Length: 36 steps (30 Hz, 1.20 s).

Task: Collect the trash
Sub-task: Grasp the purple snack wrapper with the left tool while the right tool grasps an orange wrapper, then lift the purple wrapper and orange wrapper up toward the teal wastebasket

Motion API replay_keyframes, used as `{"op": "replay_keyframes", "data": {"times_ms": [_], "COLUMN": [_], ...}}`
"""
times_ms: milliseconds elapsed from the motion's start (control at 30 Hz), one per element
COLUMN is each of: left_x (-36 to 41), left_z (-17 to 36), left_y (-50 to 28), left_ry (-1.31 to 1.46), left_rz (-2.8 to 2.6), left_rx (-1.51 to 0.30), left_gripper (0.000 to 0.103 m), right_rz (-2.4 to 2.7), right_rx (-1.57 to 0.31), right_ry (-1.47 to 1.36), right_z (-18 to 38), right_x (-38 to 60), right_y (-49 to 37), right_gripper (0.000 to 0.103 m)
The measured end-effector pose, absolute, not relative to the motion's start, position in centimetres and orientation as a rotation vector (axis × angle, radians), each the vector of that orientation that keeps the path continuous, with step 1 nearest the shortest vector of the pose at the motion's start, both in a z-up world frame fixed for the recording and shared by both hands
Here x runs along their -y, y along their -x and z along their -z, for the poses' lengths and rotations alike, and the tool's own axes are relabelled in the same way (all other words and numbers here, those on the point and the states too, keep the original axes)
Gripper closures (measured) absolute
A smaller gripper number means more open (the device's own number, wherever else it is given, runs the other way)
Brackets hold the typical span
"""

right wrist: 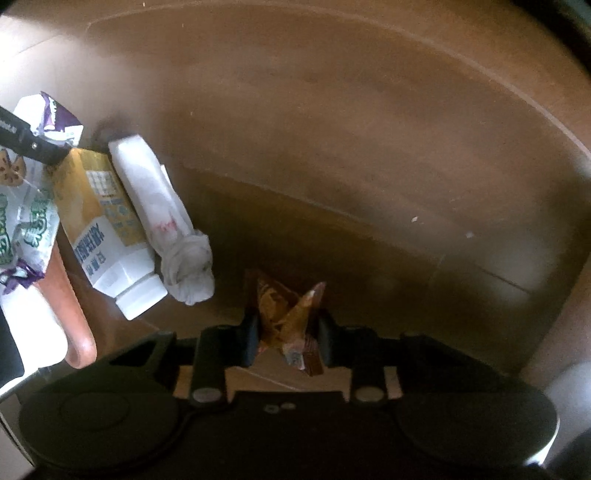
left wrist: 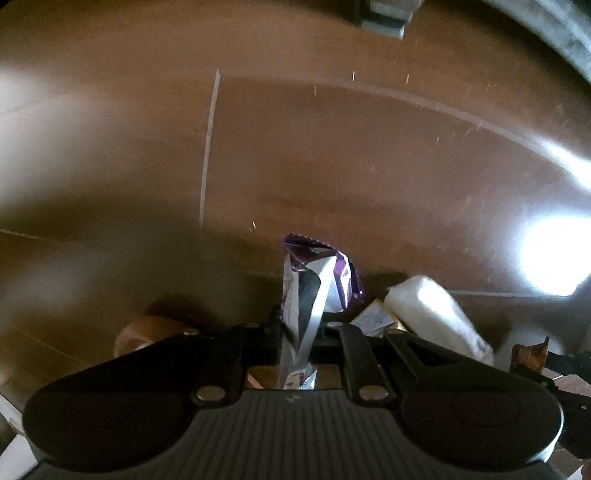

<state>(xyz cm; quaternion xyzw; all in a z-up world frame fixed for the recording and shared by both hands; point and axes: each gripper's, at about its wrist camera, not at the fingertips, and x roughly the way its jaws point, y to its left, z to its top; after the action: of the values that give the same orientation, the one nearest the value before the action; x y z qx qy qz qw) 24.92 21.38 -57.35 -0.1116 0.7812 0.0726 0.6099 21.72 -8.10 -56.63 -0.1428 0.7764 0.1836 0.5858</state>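
My left gripper (left wrist: 299,326) points down at the brown floor and is shut on a purple-and-silver snack wrapper (left wrist: 317,273), which sticks up between its fingers. In the right wrist view that same wrapper (right wrist: 55,118) shows at the upper left, with a black finger (right wrist: 33,146) of the left gripper on it. My right gripper (right wrist: 288,332) is shut on a crumpled brown-and-gold wrapper (right wrist: 284,314), with a pad pressing on each side. The brown wrapper (left wrist: 528,354) also shows at the right edge of the left wrist view.
A yellow-and-white carton with a cap (right wrist: 107,229), a twisted white paper wad (right wrist: 166,214) and a green-printed white wrapper (right wrist: 29,221) lie together on the floor. An orange-pink handle (right wrist: 70,314) lies beside them. A dark curved rim (left wrist: 546,26) stands at the far right.
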Motion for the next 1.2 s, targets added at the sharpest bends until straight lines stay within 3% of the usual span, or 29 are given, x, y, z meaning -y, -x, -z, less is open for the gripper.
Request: {"op": "replay_keyframes", "data": {"times_ms": [267, 733, 1200], "left_x": [-21.2, -14.3, -9.8], "left_z": [49.5, 33.8, 13.5], "left_y": [-26.8, -25.4, -22.0], "left_ry": [0.217, 0.049, 0.108], "left_rz": [-0.135, 0.025, 0.026], "left_rx": [-1.688, -1.513, -1.116], "left_gripper": [0.092, 0.092, 0.092], "right_rz": [-0.437, -0.497, -0.509], "right_rx": [-1.672, -1.326, -0.97], "right_ry": [0.318, 0.243, 0.248], "right_z": [50.0, 32.4, 14.9], "right_x": [7.1, 6.4, 8.4], "right_y": [-23.1, -23.9, -19.6], "right_gripper": [0.073, 0.073, 0.073]}}
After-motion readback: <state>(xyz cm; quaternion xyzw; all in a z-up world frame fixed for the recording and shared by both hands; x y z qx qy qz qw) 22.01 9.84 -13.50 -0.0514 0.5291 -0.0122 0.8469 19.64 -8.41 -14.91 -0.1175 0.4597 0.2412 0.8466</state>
